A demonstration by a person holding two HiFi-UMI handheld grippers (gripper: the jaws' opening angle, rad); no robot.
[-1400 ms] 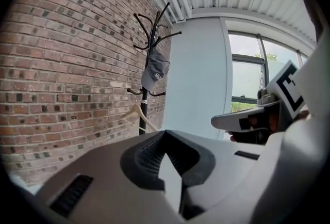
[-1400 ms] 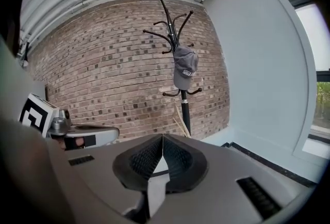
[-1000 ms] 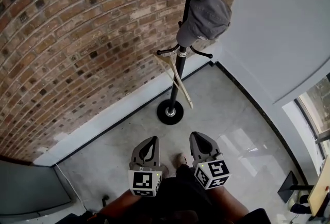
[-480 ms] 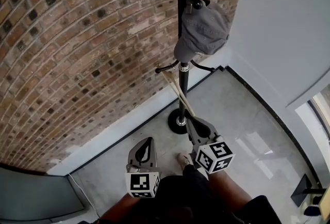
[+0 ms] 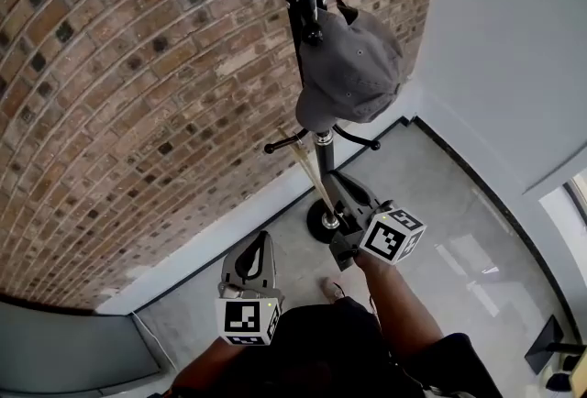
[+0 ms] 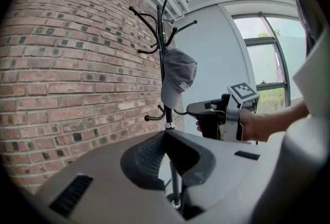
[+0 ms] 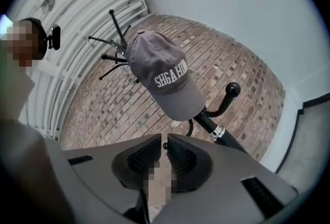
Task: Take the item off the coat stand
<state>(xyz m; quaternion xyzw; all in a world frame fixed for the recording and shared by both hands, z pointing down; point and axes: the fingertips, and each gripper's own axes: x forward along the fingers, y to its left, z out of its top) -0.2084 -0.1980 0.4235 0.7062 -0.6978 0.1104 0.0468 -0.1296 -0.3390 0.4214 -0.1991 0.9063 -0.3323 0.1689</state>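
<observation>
A grey cap [image 5: 356,66] with white lettering hangs on an upper hook of the black coat stand [image 5: 306,11]. It also shows in the left gripper view [image 6: 178,79] and fills the middle of the right gripper view [image 7: 166,79]. My right gripper [image 5: 341,193] is raised beside the pole, below the cap's brim and not touching it, jaws shut on nothing. In its own view the tips [image 7: 165,140] point up at the brim. My left gripper [image 5: 255,251] hangs low near the person's body, jaws shut and empty [image 6: 165,134].
A curved brick wall [image 5: 138,112] stands behind the stand and a plain grey wall [image 5: 504,48] to the right. A light wooden hanger [image 5: 312,169] dangles from a lower hook. The stand's round base [image 5: 321,224] rests on the grey floor.
The right gripper has risen from near the body toward the cap and pole. The stand and cap now sit closer and lower in view. The left gripper has stayed low.
</observation>
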